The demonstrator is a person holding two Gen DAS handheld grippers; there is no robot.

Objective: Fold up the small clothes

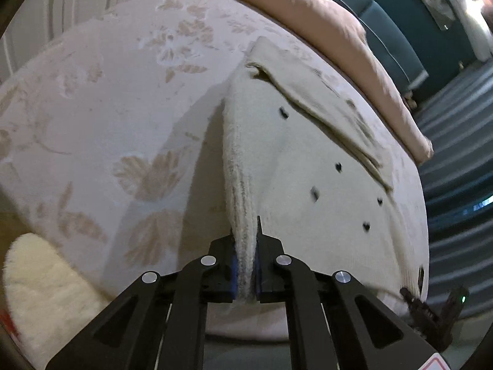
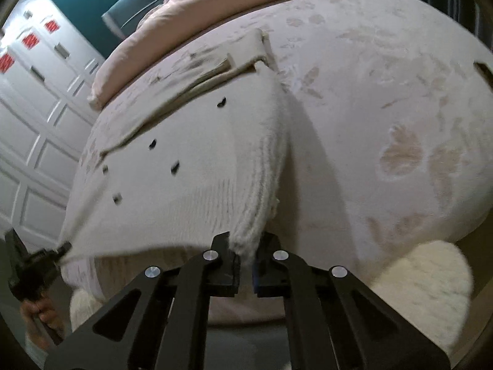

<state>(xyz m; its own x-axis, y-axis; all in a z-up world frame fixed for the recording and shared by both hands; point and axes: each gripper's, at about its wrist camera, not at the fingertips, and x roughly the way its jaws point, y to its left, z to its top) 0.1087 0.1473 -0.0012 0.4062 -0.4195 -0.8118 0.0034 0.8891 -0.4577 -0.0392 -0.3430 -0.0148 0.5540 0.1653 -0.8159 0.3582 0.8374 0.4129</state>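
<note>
L gripper [image 1: 245,265]: jaws pinching ribbed hem corner of cream knit garment [image 1: 308,166]. R gripper [image 2: 246,265]: jaws clamped on opposite hem corner. Garment lies on floral bedspread [image 1: 107,108], near edge raised off bed btwn both grippers. Pink duvet [image 1: 323,30] behind.
</note>
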